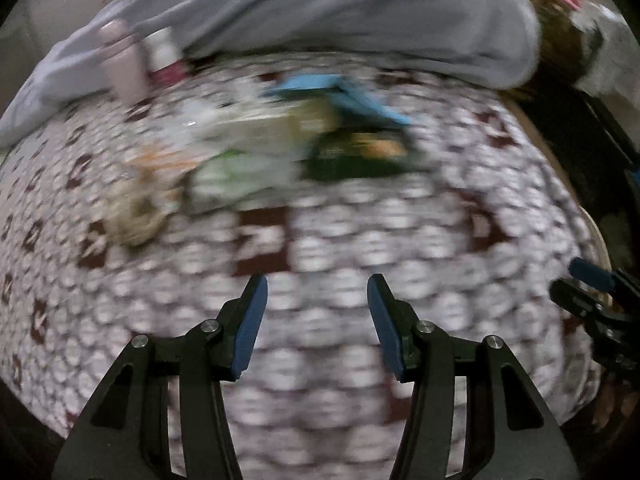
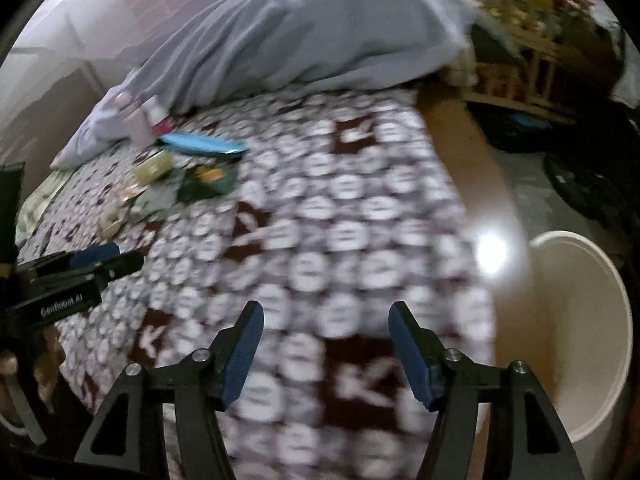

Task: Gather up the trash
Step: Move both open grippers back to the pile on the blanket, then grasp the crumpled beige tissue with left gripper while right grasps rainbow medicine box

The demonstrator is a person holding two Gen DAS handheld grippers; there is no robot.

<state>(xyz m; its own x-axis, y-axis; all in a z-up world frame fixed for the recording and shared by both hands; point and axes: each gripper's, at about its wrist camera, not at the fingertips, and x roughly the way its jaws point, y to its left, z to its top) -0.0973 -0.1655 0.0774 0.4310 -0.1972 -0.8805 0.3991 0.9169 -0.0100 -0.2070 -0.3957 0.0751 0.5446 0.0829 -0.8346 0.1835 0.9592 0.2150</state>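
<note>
A heap of trash lies on the patterned bedspread point(image 1: 320, 240): a dark green wrapper point(image 1: 356, 156), a pale green packet point(image 1: 240, 176), a crumpled beige piece point(image 1: 132, 212) and a blue flat item point(image 1: 340, 96). The heap also shows in the right wrist view, with the dark green wrapper point(image 2: 206, 184) and the blue item point(image 2: 204, 145). My left gripper point(image 1: 317, 284) is open and empty, short of the heap. My right gripper point(image 2: 326, 312) is open and empty over the bedspread point(image 2: 340, 220). A white bin point(image 2: 580, 336) stands beside the bed at the right. Both views are blurred.
A grey duvet point(image 1: 320, 12) is bunched at the far side of the bed. A pink bottle point(image 1: 120, 60) and a white-and-red container point(image 1: 164, 56) stand near it. Wooden shelves point(image 2: 532, 40) and dark items on the floor point(image 2: 516, 128) lie beyond the bed's right edge.
</note>
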